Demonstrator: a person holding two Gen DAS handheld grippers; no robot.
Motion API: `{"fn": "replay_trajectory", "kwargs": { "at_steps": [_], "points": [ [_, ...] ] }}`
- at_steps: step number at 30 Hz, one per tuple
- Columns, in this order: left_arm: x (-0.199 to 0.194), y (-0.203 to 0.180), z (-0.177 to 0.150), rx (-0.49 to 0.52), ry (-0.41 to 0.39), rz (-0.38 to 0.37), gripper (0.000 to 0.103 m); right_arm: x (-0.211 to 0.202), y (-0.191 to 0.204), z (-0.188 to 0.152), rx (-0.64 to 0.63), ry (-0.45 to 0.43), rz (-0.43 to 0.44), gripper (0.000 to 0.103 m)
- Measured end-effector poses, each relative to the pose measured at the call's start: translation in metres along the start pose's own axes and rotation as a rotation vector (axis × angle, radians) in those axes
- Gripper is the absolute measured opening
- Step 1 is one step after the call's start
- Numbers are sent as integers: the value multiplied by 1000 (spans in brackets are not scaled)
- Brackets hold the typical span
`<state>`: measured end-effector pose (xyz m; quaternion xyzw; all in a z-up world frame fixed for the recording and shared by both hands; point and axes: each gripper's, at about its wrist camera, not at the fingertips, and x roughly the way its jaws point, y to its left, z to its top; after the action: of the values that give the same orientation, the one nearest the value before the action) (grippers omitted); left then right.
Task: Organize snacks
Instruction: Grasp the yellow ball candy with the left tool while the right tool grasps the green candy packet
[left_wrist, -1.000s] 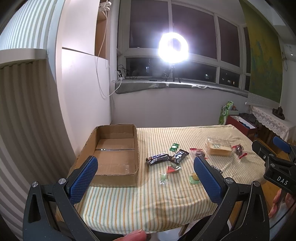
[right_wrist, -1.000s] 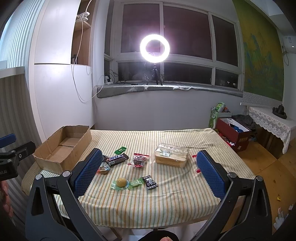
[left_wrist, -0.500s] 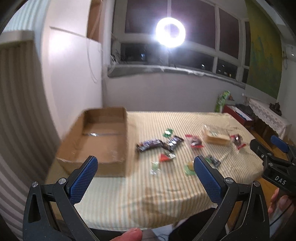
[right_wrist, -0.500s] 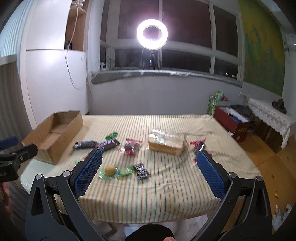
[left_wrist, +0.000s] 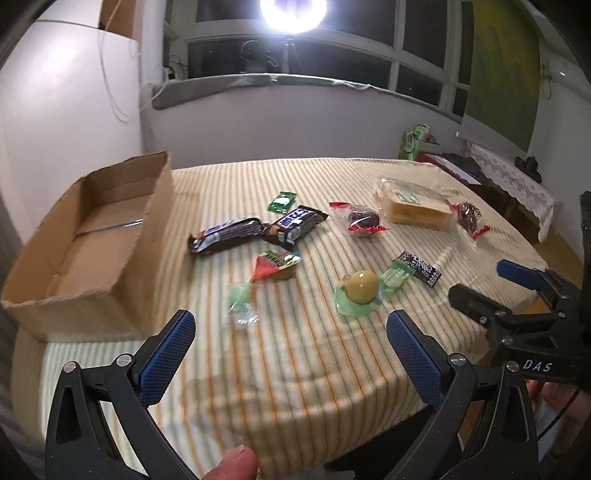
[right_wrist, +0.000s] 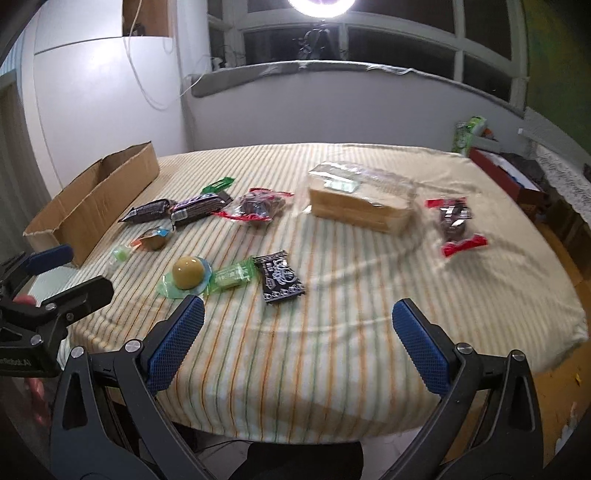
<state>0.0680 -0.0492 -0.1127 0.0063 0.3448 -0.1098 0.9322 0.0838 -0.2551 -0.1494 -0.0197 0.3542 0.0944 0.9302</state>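
Observation:
Several wrapped snacks lie scattered on the striped tablecloth (left_wrist: 295, 369). Two dark chocolate bars (left_wrist: 225, 233) (right_wrist: 199, 206) lie near an empty cardboard box (left_wrist: 88, 236) (right_wrist: 92, 195) at the left. A yellow ball-shaped sweet (left_wrist: 360, 286) (right_wrist: 188, 273) sits by a green candy (right_wrist: 234, 275) and a black sachet (right_wrist: 280, 277). A clear-wrapped cake block (left_wrist: 415, 205) (right_wrist: 362, 197) lies further right. My left gripper (left_wrist: 291, 336) hangs open over the table's front edge. My right gripper (right_wrist: 297, 326) is open too, nothing between its fingers.
A red-wrapped sweet (right_wrist: 456, 225) lies at the table's right side. A white cabinet (right_wrist: 103, 110) stands behind the box. A ring light (left_wrist: 291, 11) shines at the window. A red box (right_wrist: 506, 173) sits on the floor to the right.
Both grippers have moved forward and tilted down toward the table, so the snacks now look larger and nearer. Both have stayed open.

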Motion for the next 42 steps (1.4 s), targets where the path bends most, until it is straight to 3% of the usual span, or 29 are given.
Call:
{"fn": "replay_trajectory", "kwargs": {
  "at_steps": [6,10,16,19,22,24,25,26,28,31,35,36,38,42],
  "points": [
    [9,23,2,-42,47,-16,103,15,16,-2,-53,37,163,98],
    [11,28,3,-15,66,-66,103,25,33,-6,-141,83,265,98],
    [6,40,0,-20,89,-77,103,42,39,-2,-216,82,273,98],
    [10,34,2,-2,88,-121,103,53,30,7,-224,80,260,98],
    [19,24,7,19,96,-156,103,62,18,19,-223,79,262,88],
    [30,14,9,49,112,-175,95,65,12,24,-231,79,252,74],
    [33,10,11,61,118,-180,82,65,10,25,-237,80,250,66],
    [39,5,12,77,129,-186,70,65,8,25,-244,78,258,64],
    [48,-3,15,94,141,-187,59,64,8,24,-263,72,264,63],
    [59,-9,19,110,141,-199,59,61,19,17,-340,53,274,61],
    [70,-16,27,134,136,-209,57,60,20,18,-331,40,270,37],
    [72,-18,28,139,134,-219,54,59,21,16,-335,37,270,36],
    [78,-21,30,145,151,-228,32,57,23,14,-343,29,273,31],
    [81,-28,29,175,143,-210,28,54,17,13,-293,12,280,29]
  ]
}}
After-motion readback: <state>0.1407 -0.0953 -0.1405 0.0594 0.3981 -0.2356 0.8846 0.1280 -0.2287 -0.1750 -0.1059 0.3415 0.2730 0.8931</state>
